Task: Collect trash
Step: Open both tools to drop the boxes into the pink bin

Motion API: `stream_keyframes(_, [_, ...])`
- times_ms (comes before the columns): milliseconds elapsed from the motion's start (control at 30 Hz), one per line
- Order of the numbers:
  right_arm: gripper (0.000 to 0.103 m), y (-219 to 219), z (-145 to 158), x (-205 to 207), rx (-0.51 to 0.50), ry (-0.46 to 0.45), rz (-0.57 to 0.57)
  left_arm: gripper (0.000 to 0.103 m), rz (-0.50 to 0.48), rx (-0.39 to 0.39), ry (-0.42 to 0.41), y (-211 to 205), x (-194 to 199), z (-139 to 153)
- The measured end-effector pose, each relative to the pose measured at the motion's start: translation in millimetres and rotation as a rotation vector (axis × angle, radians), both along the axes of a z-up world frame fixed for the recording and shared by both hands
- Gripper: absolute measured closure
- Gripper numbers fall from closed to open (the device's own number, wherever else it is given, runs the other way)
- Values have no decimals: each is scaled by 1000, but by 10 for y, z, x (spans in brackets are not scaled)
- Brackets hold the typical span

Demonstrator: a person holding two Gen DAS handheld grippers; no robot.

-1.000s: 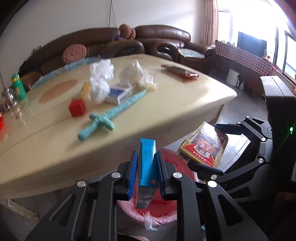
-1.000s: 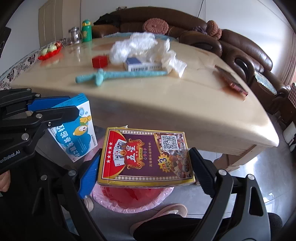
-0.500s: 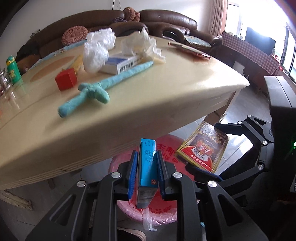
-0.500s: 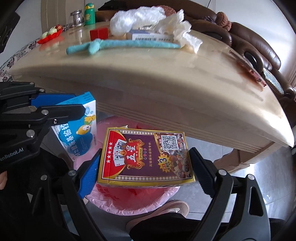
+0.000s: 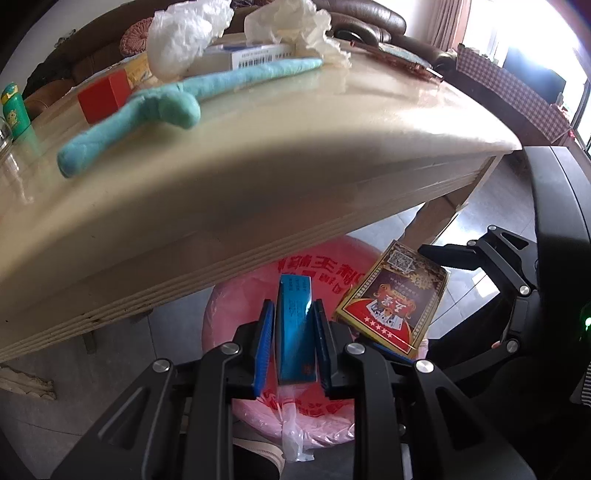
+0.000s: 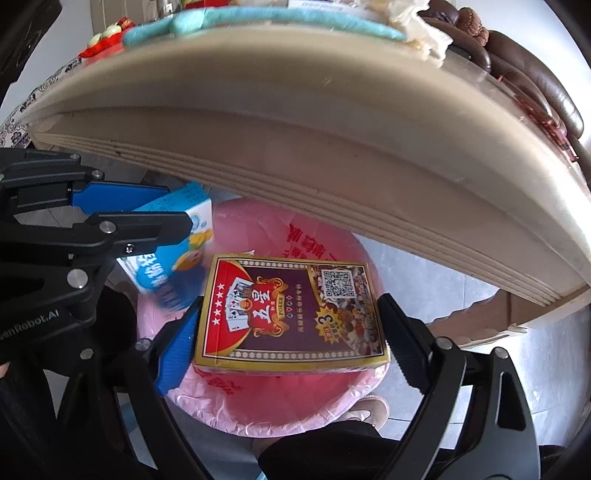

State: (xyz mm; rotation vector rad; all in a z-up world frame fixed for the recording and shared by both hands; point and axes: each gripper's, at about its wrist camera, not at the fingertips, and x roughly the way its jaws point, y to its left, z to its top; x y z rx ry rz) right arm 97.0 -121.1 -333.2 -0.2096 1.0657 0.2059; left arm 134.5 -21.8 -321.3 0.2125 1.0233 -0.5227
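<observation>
My left gripper (image 5: 293, 314) is shut on a slim blue box (image 5: 295, 328) and holds it over the pink-lined trash bin (image 5: 236, 314) under the table edge. The blue box (image 6: 173, 258) also shows at the left of the right wrist view, blurred. My right gripper (image 6: 290, 317) is shut on a red and gold playing-card box (image 6: 291, 314), held flat over the same bin (image 6: 295, 410). The card box (image 5: 395, 299) shows to the right of the blue box in the left wrist view. More trash lies on the table: crumpled plastic (image 5: 184, 33) and tissue (image 5: 291, 22).
The beige table (image 5: 258, 166) overhangs the bin, its thick edge (image 6: 295, 122) just above both grippers. On it lie a teal plush sword (image 5: 166, 103), a red cube (image 5: 105, 96), a white and blue box (image 5: 255, 55) and a green bottle (image 5: 13, 107). Brown sofas stand behind.
Both grippers have dropped below the table edge and moved closer over the pink bin, each still holding its box. The table top now shows at a grazing angle.
</observation>
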Motion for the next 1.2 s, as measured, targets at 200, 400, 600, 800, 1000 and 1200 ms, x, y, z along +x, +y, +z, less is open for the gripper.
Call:
stream_keyframes(200, [14,1,-94,84,-3,30,12,70,20,-13,35,39,60,-46])
stream_keyframes(400, [5,-22,-130,157,34,32,-2,65,51,-21,29,97,105,-1])
stream_keyframes(600, [5,-79,-22,167,123,-21,64,65,67,-37,26,145,110,56])
stream_keyframes(800, [5,12,-60,121,85,-25,71,57,106,-48,11,202,114,108])
stream_keyframes(1000, [5,24,25,6,123,-11,57,28,163,-60,-64,262,48,280])
stream_keyframes(1200, [5,-44,239,-116,154,-34,31,26,184,-64,-101,346,-70,546])
